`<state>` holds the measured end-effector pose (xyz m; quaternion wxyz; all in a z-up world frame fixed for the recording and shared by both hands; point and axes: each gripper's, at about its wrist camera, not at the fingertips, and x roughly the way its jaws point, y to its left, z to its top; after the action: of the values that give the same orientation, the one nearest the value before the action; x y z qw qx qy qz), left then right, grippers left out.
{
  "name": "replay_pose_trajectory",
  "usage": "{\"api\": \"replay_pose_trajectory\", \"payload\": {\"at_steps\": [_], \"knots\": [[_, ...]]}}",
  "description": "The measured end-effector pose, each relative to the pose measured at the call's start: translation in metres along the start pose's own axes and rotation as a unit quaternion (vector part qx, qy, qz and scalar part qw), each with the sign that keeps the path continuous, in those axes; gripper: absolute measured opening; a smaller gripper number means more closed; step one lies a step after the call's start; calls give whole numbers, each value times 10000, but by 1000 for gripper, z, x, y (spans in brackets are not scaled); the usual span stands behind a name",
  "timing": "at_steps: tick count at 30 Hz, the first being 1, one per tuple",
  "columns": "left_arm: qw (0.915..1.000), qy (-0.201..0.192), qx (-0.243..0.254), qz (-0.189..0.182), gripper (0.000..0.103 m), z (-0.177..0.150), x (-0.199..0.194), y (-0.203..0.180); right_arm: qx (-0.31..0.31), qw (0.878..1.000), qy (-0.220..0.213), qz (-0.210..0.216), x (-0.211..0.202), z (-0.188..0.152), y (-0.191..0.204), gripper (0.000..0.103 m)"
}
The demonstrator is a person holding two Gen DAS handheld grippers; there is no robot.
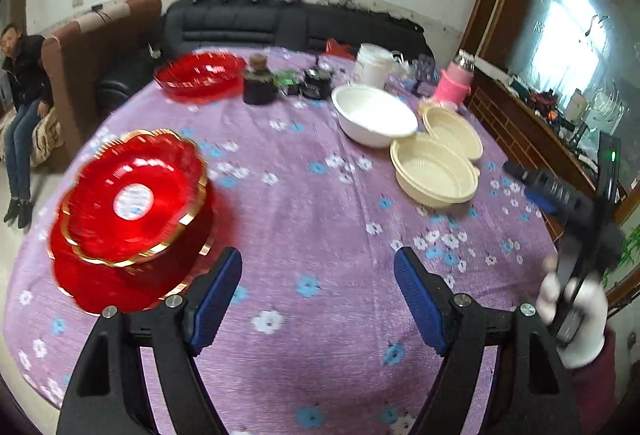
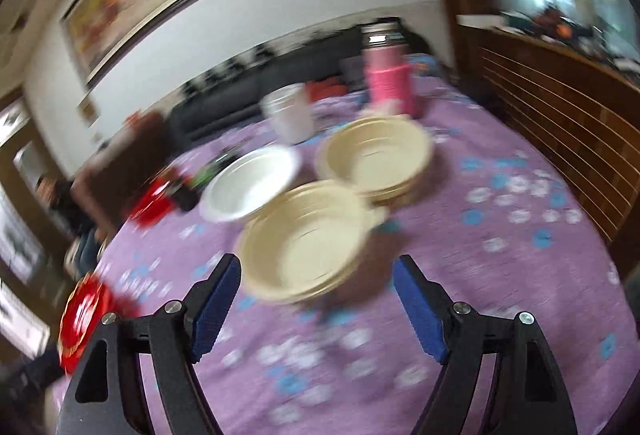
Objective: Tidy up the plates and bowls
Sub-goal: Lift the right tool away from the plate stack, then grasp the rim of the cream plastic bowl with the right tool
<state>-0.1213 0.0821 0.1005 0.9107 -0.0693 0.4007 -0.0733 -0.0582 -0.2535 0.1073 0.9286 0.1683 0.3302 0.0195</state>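
A stack of red gold-rimmed plates (image 1: 132,215) sits at the table's left, just left of my open, empty left gripper (image 1: 318,275). Another red plate (image 1: 200,69) lies at the far side. A white bowl (image 1: 374,113) and two cream bowls (image 1: 434,169) (image 1: 454,129) sit at the right. In the blurred right wrist view, my right gripper (image 2: 318,275) is open and empty just short of the near cream bowl (image 2: 308,239); the second cream bowl (image 2: 376,155), the white bowl (image 2: 252,183) and the red stack (image 2: 80,319) also show. The right gripper also appears in the left wrist view (image 1: 576,219), held by a gloved hand.
The table has a purple flowered cloth (image 1: 320,219). A dark jar (image 1: 260,83), a white tub (image 1: 374,65) and a pink flask (image 1: 456,83) stand at the far side. A black sofa (image 1: 280,23) lies behind, a wooden cabinet (image 1: 528,127) to the right. A person (image 1: 22,107) sits at far left.
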Motion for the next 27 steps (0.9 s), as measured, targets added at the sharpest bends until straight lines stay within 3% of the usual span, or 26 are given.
{"api": "replay_pose_trajectory", "payload": {"at_steps": [3,7,11,13,15,17,20,24,27], "knots": [[9994,322,-13,-82,78,0,22,-9,349,9984,40,-440,21,15,-28,82],[9992,400,60,16,78,0,27,-14,635,9960,410,-486,69,23,-38,82],[9990,368,80,256,78,3,24,-11,500,9960,633,-377,99,19,-25,58],[9988,358,51,333,78,4,26,-9,468,9962,721,-172,111,14,-26,49],[9985,397,5,366,78,5,31,-8,437,9951,880,131,118,9,-27,29],[9982,487,-41,339,78,8,41,-11,415,9934,1010,365,122,7,-27,22],[9980,582,-59,244,78,12,53,-19,421,9899,1133,747,120,3,-24,18],[9976,678,-38,95,78,20,66,-33,453,9726,1550,1671,122,-3,-11,19],[9978,665,22,50,78,32,78,-41,255,9669,1727,1862,123,-9,2,19]]}}
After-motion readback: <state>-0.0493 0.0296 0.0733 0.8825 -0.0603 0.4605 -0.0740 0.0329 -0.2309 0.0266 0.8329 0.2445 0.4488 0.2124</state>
